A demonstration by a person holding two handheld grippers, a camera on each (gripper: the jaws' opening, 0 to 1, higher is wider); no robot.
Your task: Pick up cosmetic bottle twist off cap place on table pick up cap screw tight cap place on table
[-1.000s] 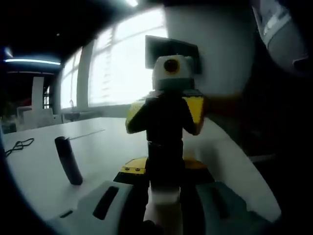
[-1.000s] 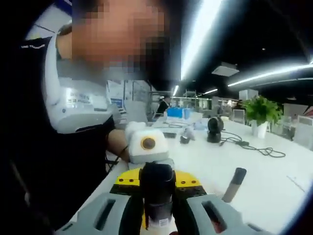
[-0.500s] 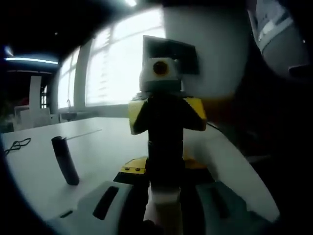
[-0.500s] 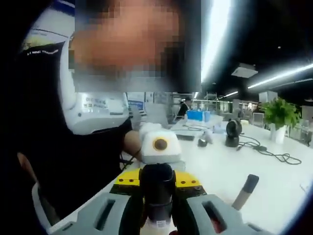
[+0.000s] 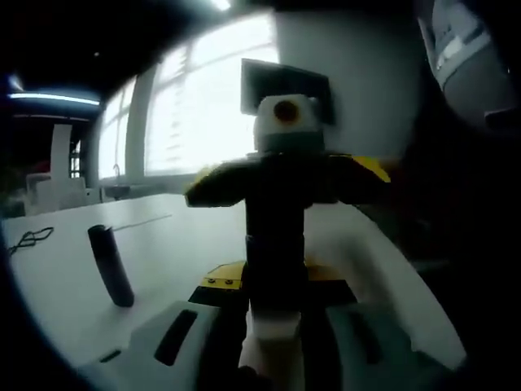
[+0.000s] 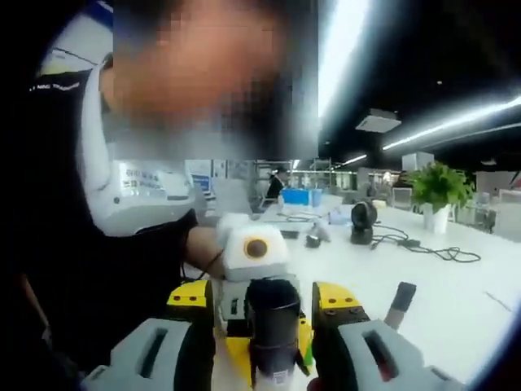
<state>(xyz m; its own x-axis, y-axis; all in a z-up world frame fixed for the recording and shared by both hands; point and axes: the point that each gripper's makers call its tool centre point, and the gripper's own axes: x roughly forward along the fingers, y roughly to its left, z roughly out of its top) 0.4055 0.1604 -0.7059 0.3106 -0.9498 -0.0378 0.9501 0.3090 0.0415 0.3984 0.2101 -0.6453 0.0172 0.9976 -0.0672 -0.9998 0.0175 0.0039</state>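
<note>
Between the two grippers, the bottle (image 6: 273,334) stands clear of the table (image 6: 456,301): left gripper (image 5: 273,358) clamps its pale base, right gripper (image 6: 269,366) has spread wide around the black cap (image 6: 273,295). Far right, a dark tube (image 6: 400,297) stands tilted.

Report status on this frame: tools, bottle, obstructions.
Left tool shut on cosmetic bottle. Right tool open, jaws either side of the cap, not gripping. Dark cylinder stands on table, off to the side.
</note>
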